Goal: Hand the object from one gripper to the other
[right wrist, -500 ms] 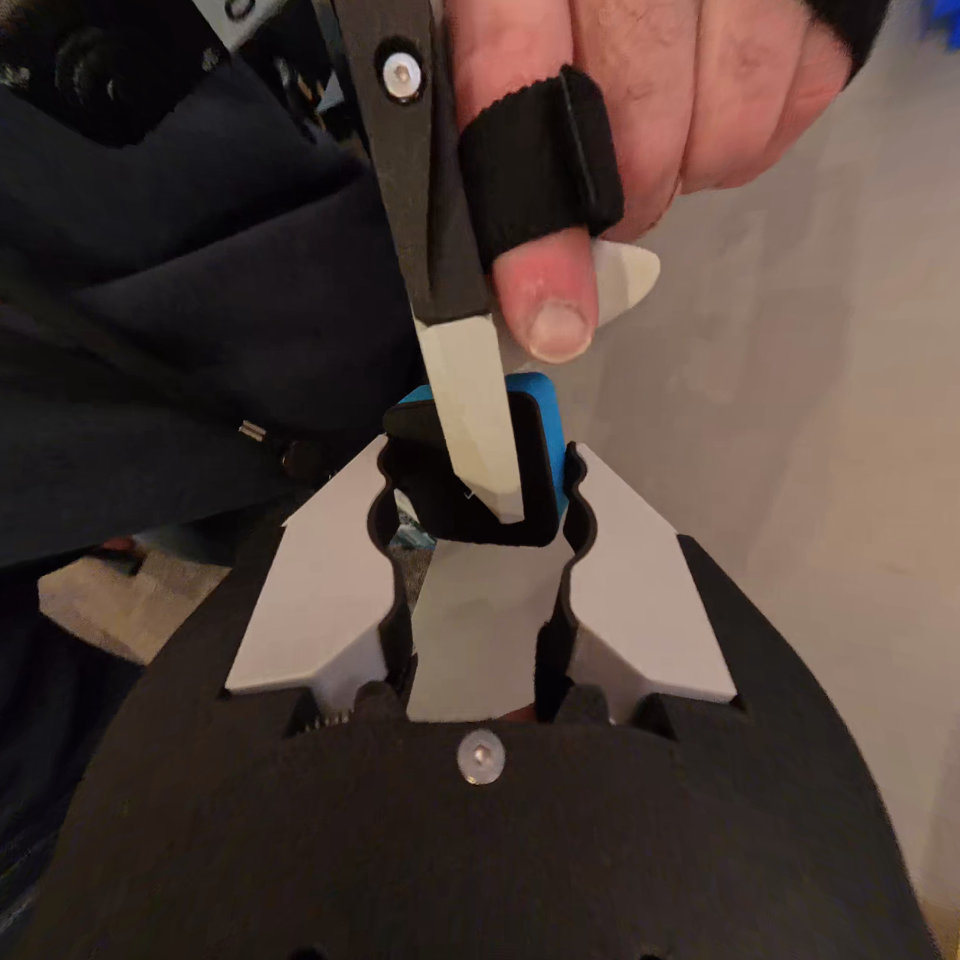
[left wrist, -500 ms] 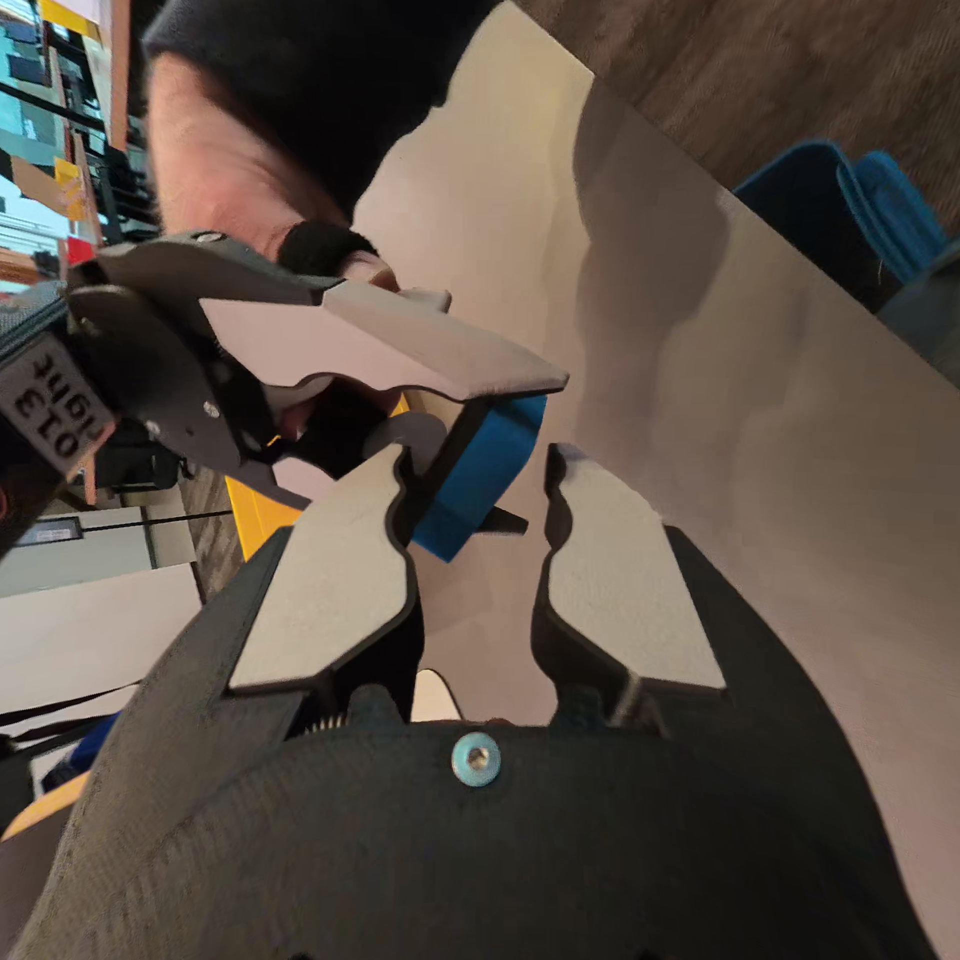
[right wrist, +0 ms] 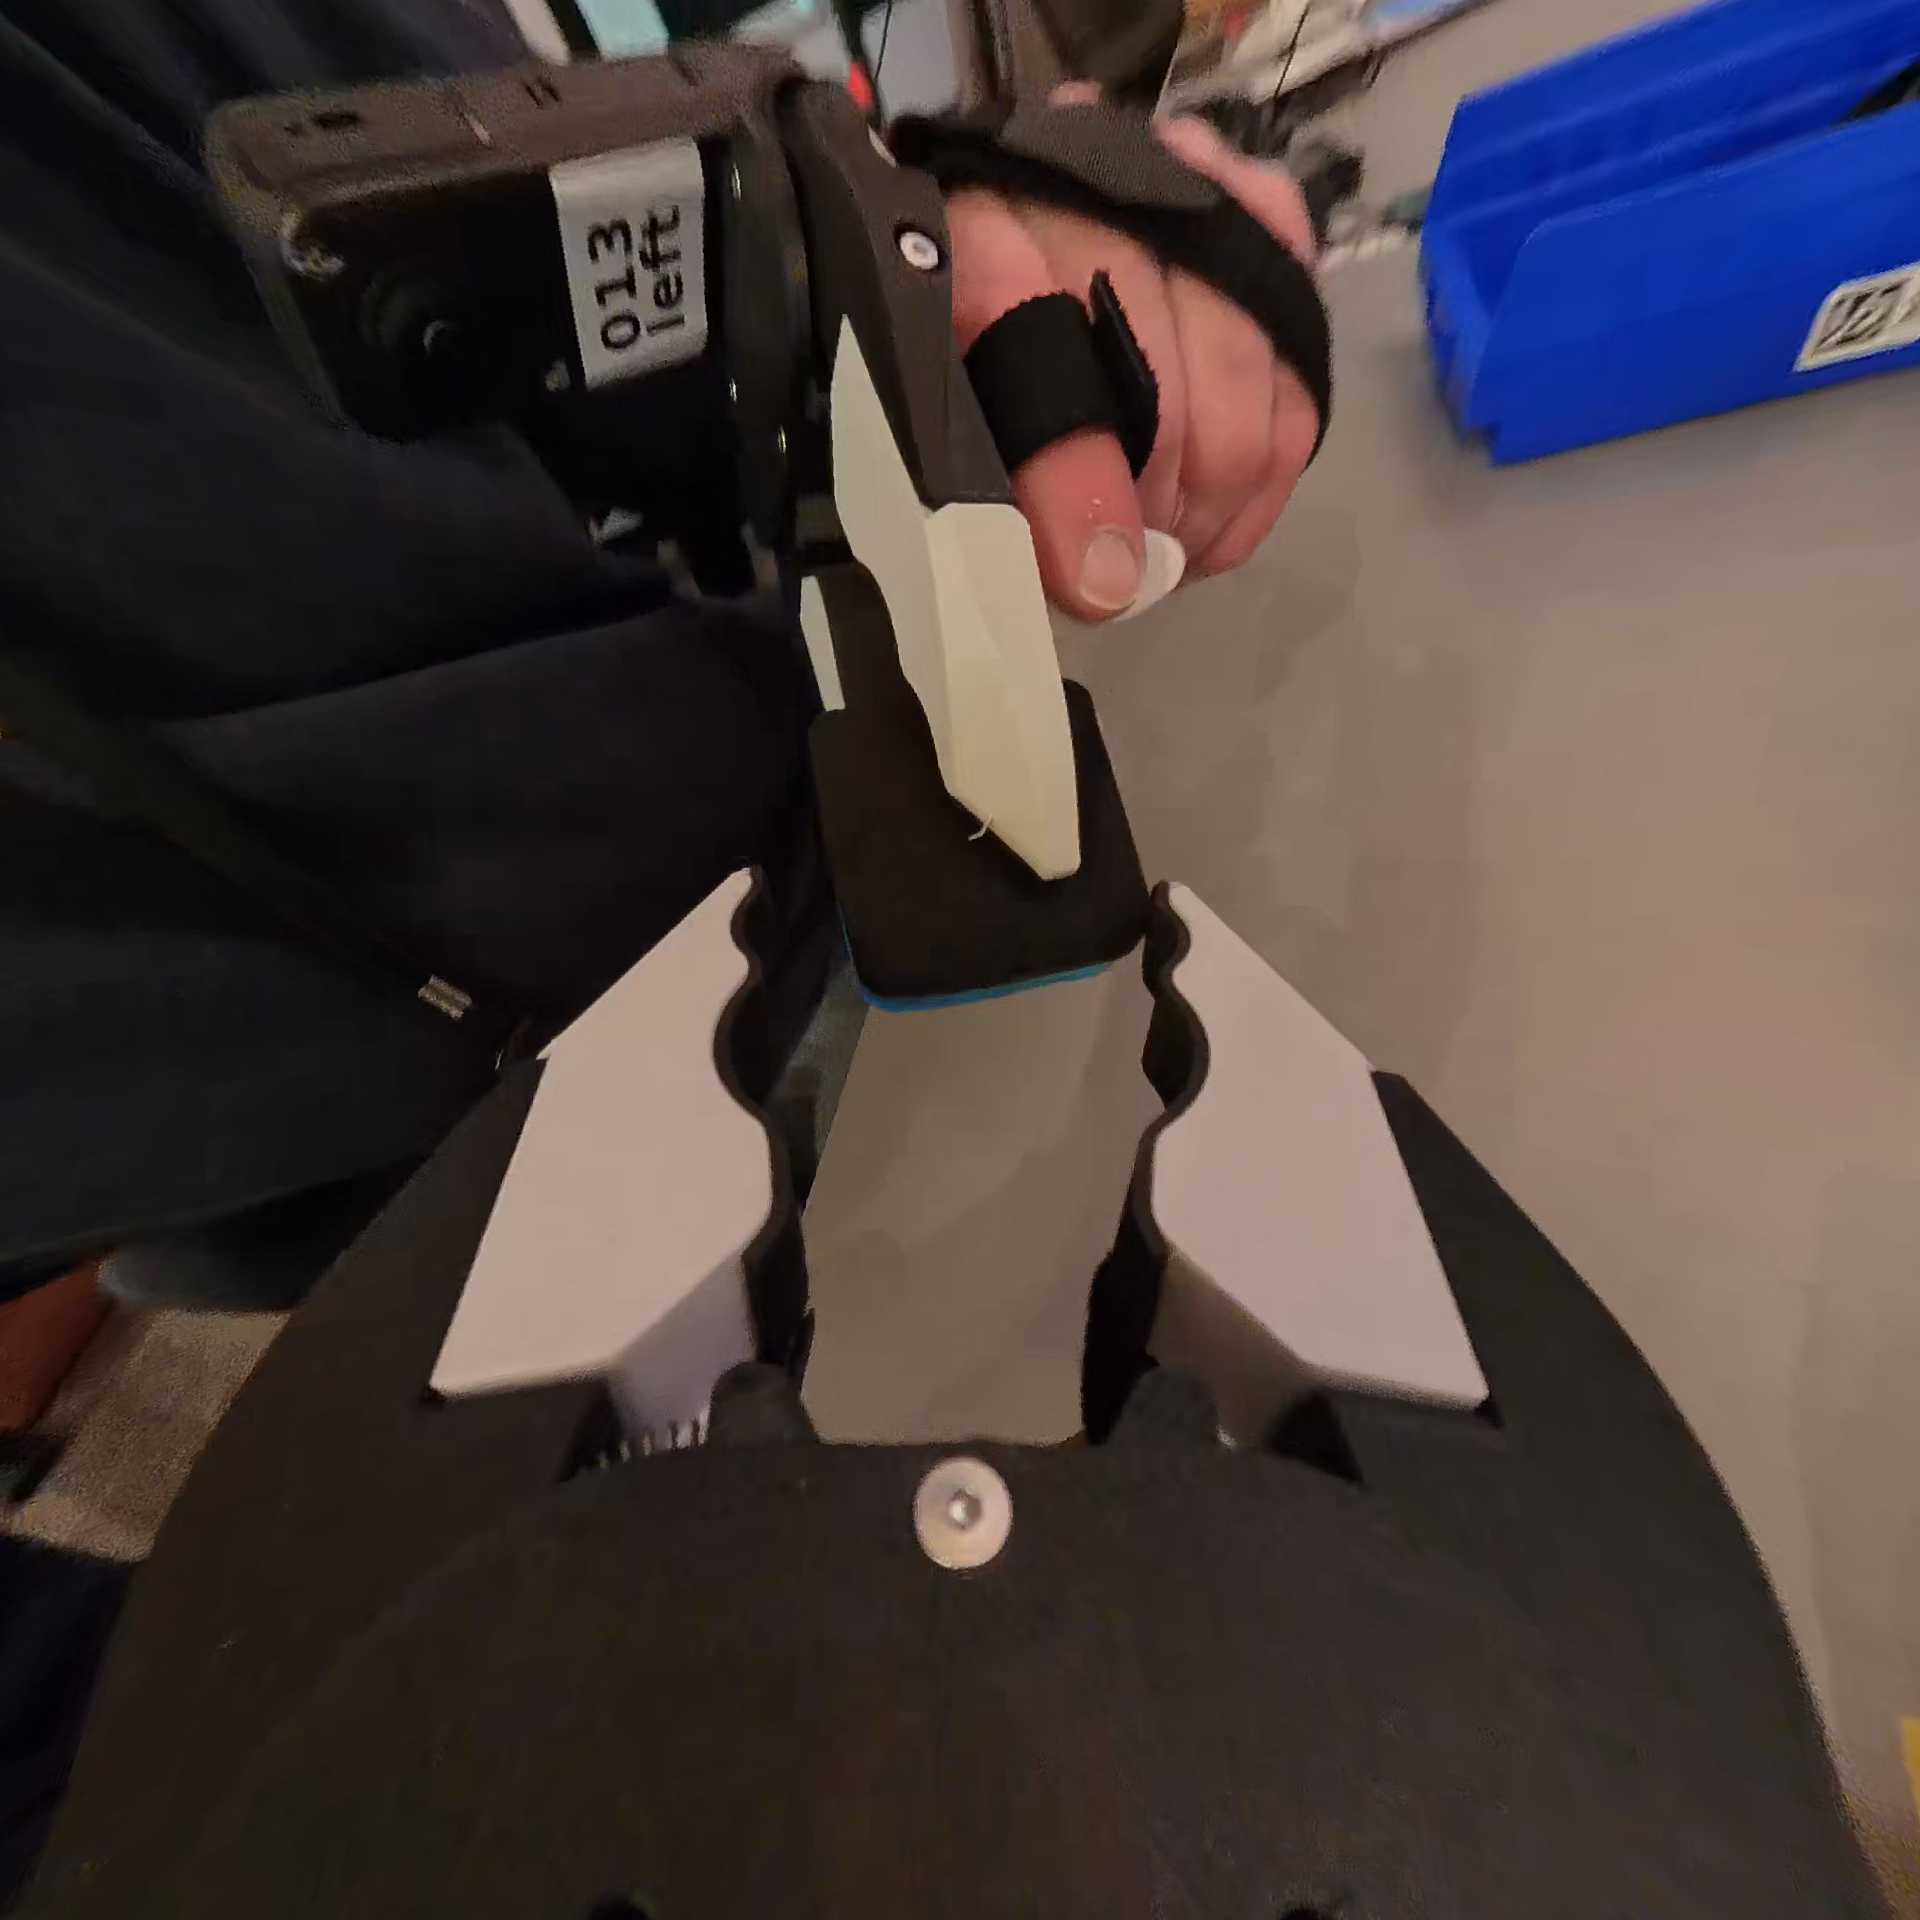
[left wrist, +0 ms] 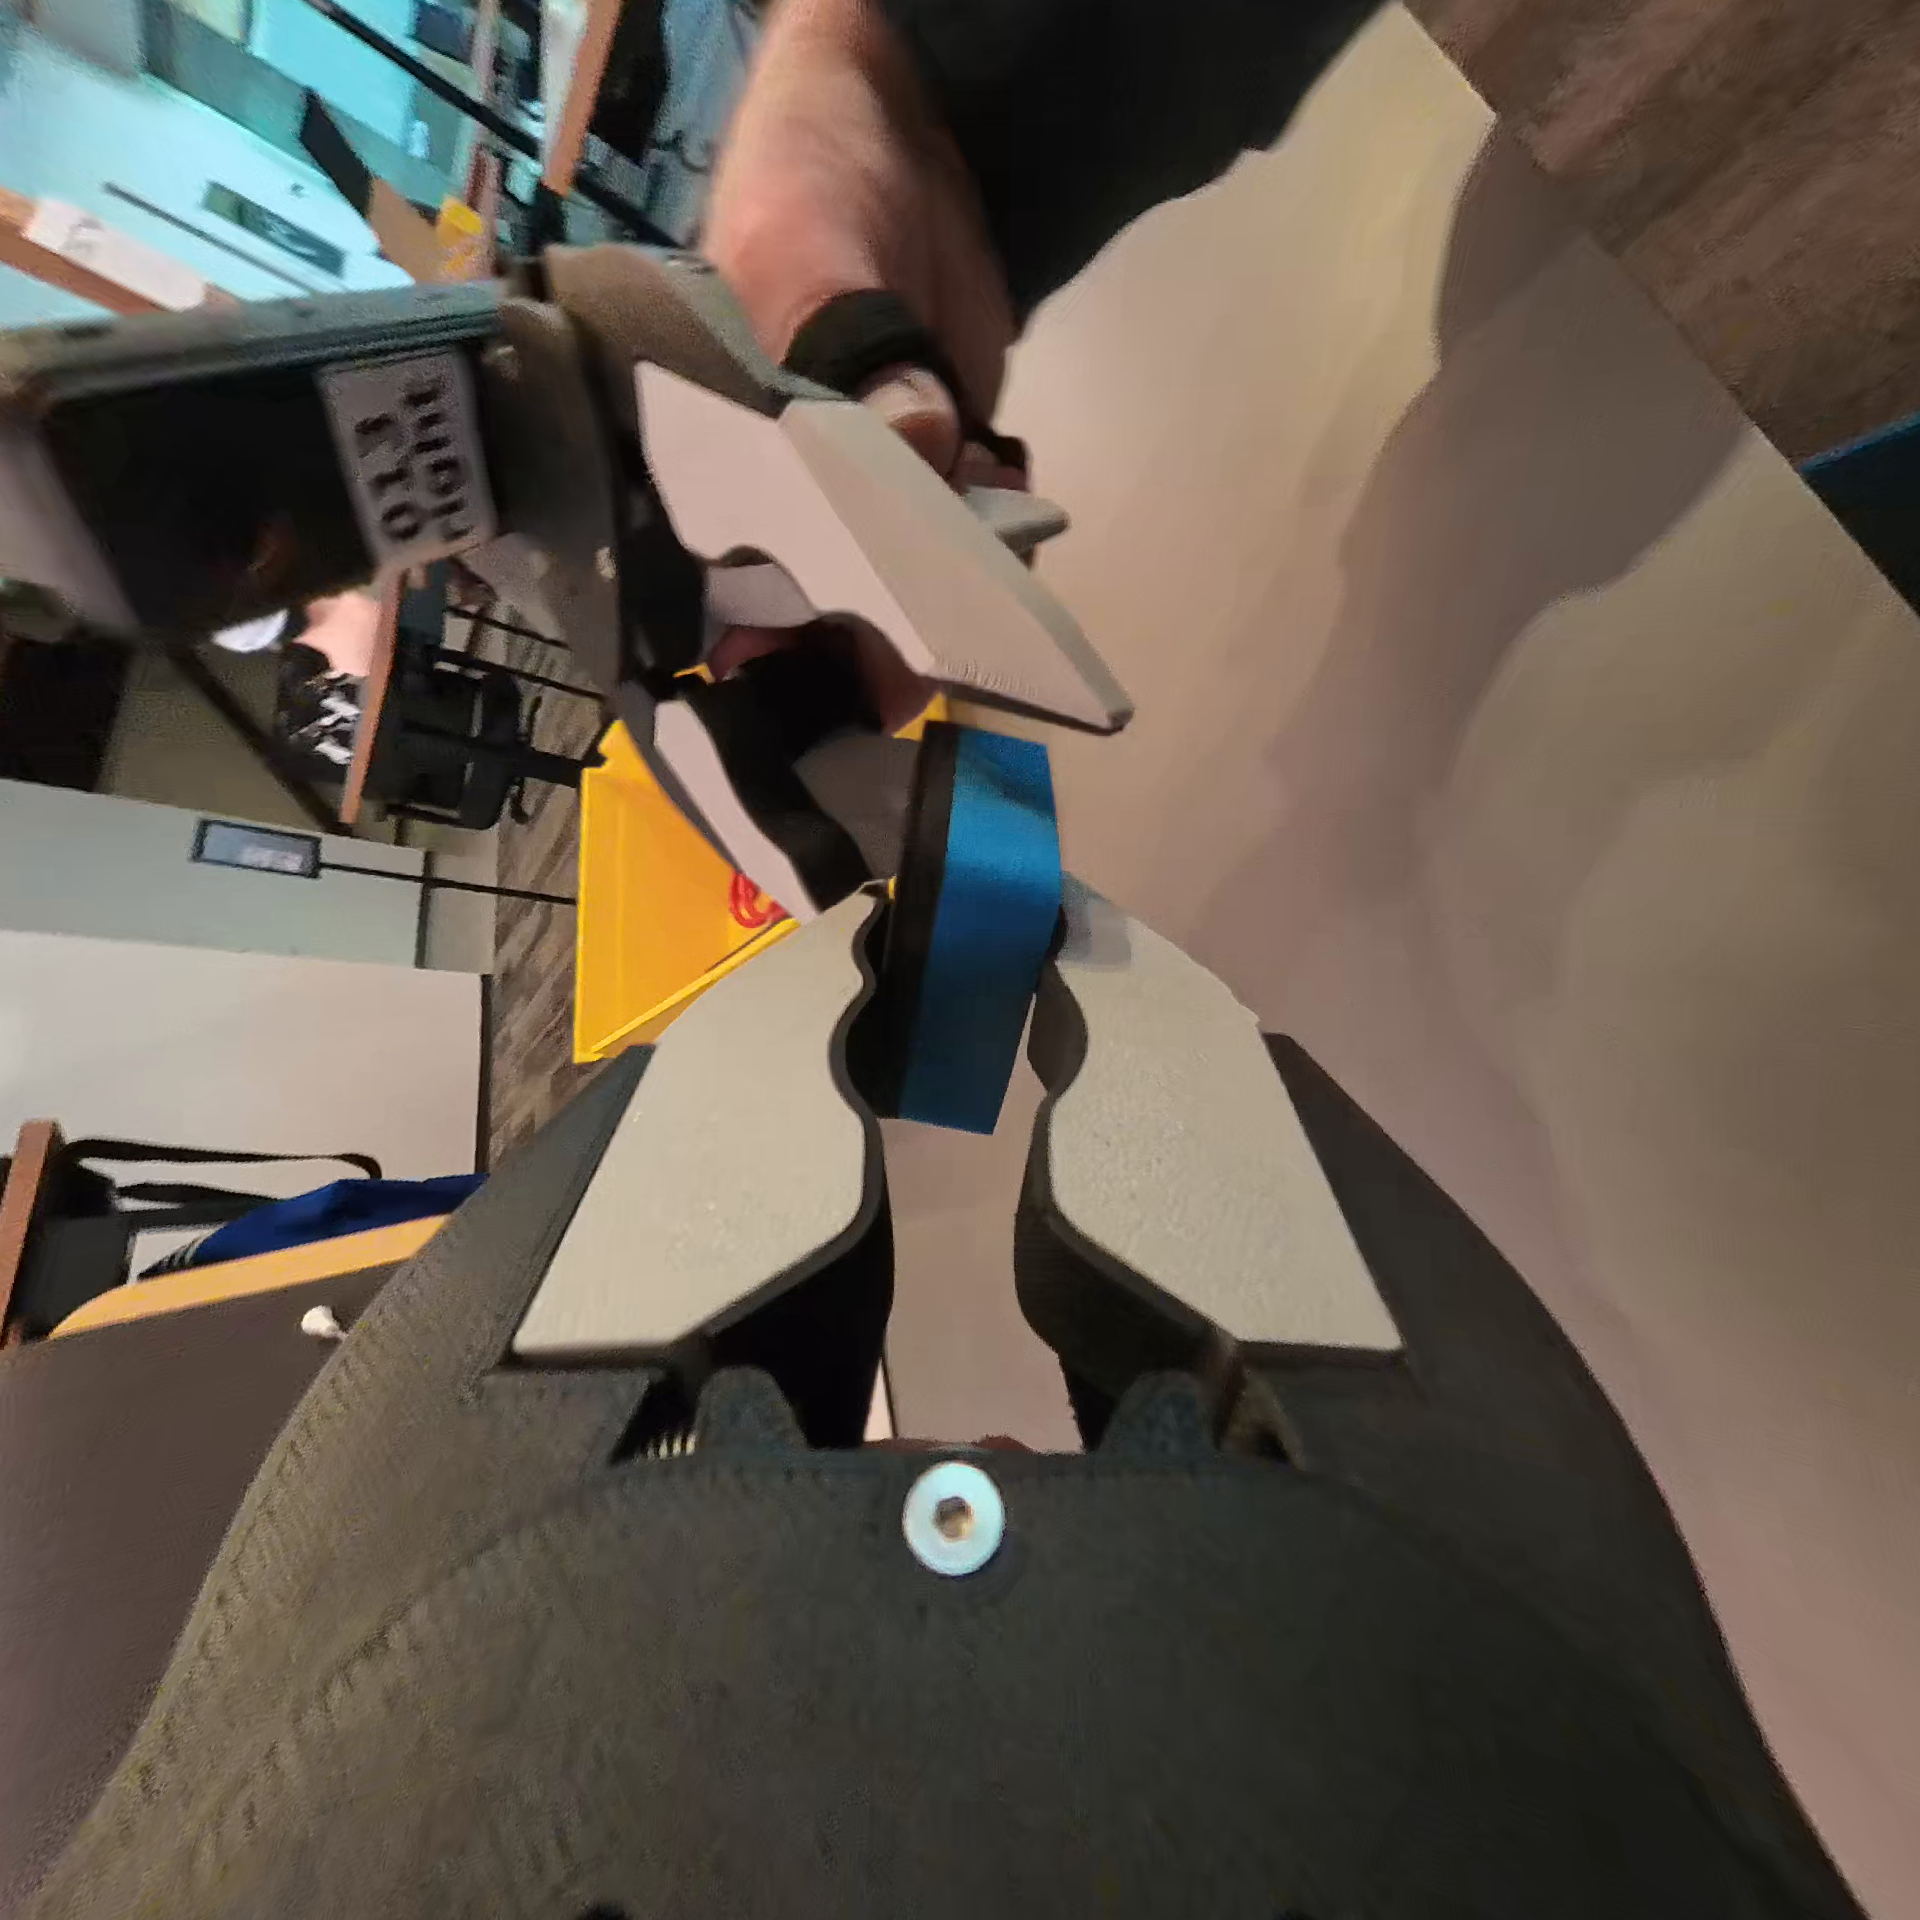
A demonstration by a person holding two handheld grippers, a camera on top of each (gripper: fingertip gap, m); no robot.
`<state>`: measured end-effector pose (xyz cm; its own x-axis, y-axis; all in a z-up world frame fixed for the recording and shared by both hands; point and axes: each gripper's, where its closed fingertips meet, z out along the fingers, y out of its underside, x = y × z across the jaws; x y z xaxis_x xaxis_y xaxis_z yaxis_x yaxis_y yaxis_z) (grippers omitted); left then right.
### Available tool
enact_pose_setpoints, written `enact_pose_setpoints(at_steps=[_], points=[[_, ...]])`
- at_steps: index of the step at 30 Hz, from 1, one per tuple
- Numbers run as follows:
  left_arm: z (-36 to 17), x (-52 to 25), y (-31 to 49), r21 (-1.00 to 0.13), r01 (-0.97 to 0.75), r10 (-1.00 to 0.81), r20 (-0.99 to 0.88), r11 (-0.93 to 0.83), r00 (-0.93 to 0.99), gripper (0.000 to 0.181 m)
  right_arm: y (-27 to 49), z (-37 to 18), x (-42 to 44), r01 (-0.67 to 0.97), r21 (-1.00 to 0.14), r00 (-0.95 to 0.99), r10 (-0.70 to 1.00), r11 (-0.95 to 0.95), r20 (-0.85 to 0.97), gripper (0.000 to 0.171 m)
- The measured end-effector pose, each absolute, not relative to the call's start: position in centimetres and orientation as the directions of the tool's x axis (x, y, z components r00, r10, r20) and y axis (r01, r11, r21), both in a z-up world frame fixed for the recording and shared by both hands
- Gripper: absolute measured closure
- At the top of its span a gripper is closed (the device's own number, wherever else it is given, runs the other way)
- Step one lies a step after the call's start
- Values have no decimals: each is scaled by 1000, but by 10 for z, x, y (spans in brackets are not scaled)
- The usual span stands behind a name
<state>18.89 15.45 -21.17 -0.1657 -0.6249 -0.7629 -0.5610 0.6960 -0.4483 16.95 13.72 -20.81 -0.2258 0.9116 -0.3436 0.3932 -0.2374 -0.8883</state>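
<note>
Two grey fingers of the left gripper (left wrist: pixel 961 914) pinch a blue and black block (left wrist: pixel 971 935) up in the air over a pale table (left wrist: pixel 1558 935), with the right gripper (left wrist: pixel 914 758) spread wide just above it, and past the table edge sit a yellow bin (left wrist: pixel 655 914), a brown floor (left wrist: pixel 1714 135) and desks. From the right gripper's (right wrist: pixel 951 894) own camera, its fingers stand wide apart with the block (right wrist: pixel 966 883) at their tips but not squeezed, the left gripper (right wrist: pixel 940 790) clamps the block from above, and a blue bin (right wrist: pixel 1662 260) rests far back on the grey table (right wrist: pixel 1558 935).
</note>
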Motion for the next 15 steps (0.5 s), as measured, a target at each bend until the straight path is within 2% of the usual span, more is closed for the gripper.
enact_pose_setpoints(at_steps=[3, 8, 11, 15], points=[[-200, 189, 160, -491, -548, -622, -780, 677, -68, 158, 141, -198, 169, 272, -914, -208, 910, -300, -360, 97], [-193, 190, 169, -460, -568, -537, -843, 683, 37, 158, 154, -182, 163, 32, -911, -168, 896, -412, -411, 95], [-194, 193, 169, -444, -581, -499, -864, 683, 74, 157, 152, -187, 155, 2, -901, -157, 890, -434, -429, 90], [-193, 194, 170, -430, -589, -455, -883, 685, 115, 157, 151, -186, 148, -47, -898, -150, 892, -437, -426, 99]])
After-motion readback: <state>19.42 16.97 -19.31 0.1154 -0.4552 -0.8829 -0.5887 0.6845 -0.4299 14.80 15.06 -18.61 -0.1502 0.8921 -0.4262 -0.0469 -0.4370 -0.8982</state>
